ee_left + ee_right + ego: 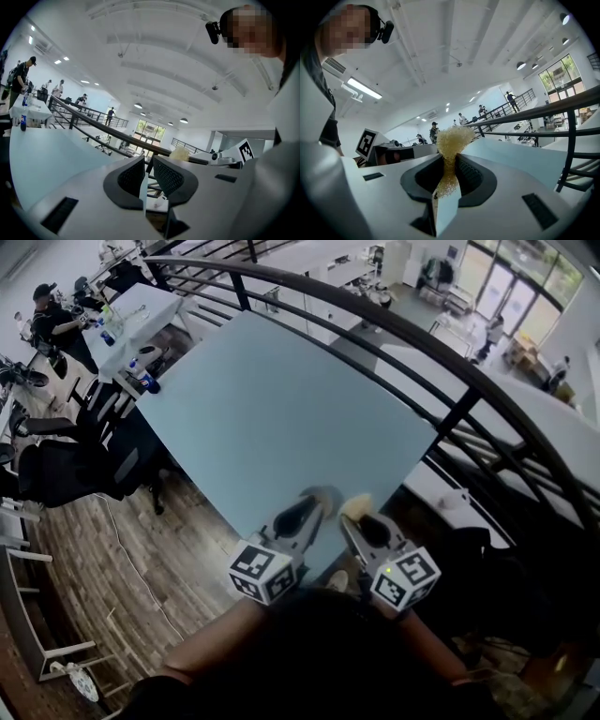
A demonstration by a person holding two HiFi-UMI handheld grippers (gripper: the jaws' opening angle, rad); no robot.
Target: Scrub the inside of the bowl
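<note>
My right gripper (354, 517) (451, 159) is shut on a pale yellow mesh scrubber (453, 137), whose tuft sticks up past the fingertips. The scrubber (357, 506) shows over the near corner of the light blue table (272, 418). Beside it, my left gripper (309, 512) (148, 161) has a narrow gap between its jaws and nothing in it, so it is open. A blurred grey patch (322, 493) lies at its tips; I cannot tell what it is. No bowl is clearly in any view. In the left gripper view the scrubber (179, 153) shows to the right.
A black curved railing (450, 362) runs along the table's far and right sides. Black chairs (66, 470) stand on the wood floor at the left. A second table (131, 315) with bottles stands at the back left, with people near it.
</note>
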